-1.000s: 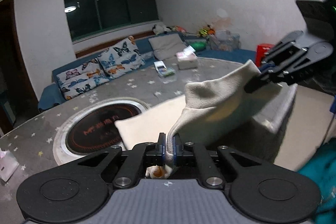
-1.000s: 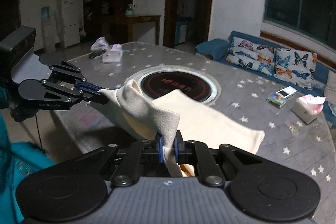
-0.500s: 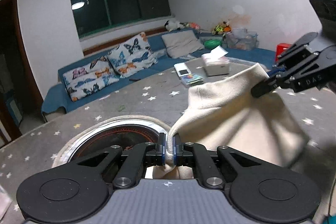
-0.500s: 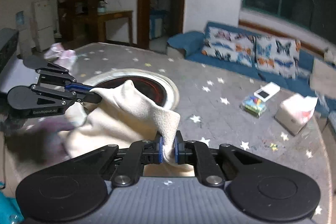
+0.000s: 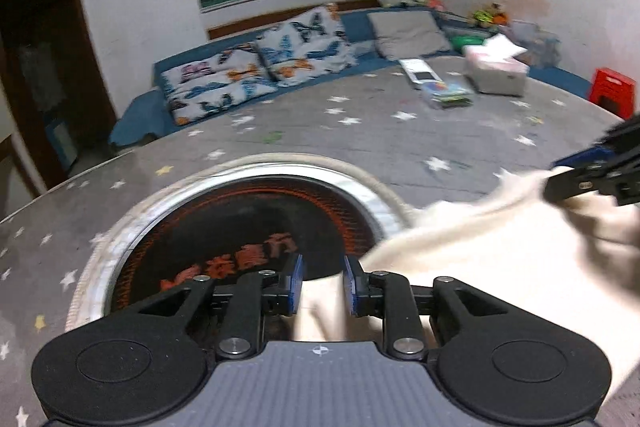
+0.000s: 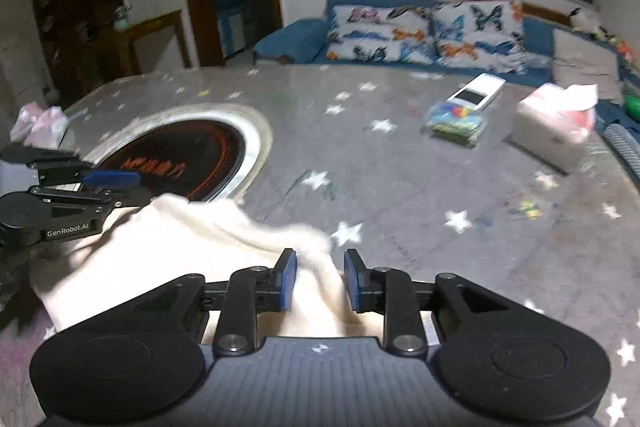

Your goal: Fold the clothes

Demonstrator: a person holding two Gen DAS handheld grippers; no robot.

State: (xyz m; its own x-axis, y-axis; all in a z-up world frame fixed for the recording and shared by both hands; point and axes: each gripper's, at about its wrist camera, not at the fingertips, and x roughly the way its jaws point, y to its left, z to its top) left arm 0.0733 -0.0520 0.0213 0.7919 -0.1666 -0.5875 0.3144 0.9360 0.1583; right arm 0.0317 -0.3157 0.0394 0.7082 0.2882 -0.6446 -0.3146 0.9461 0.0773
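- Left gripper (image 5: 322, 281): jaws opening, blue pads parted with a clear gap; cream cloth (image 5: 500, 267) lying between and below the pads, not pinched by them.
- Right gripper (image 6: 318, 281): jaws likewise opening, pads apart; a ridge of the cream cloth (image 6: 180, 247) rising between them, seemingly grazing the right-hand pad, unpinched.
- Cream cloth: bunched on the grey star-patterned table (image 5: 400, 139), beside the round inset hob; in the left wrist view, spread from below the pads out to the right edge; in the right wrist view, filling the lower left.
- Round inset hob (image 5: 244, 227): dark glass with orange lettering, ringed in pale metal, just beside the near edge of the cloth.
- Right gripper seen from the left wrist view (image 5: 592, 175): at far right, fingertips over the far corner of the cloth; contact blurred, not resolvable.
- Left gripper seen from the right wrist view (image 6: 116, 187): at far left, fingertips at the upper left corner of the cloth, near the hob rim.
- Tissue box (image 6: 556, 131), white handset (image 6: 478, 93) and small colourful packet (image 6: 456, 121): farther back on the table, well apart from the cloth.
- Blue sofa (image 6: 304, 39) with butterfly cushions (image 6: 424, 31): behind the table, below a dark window.
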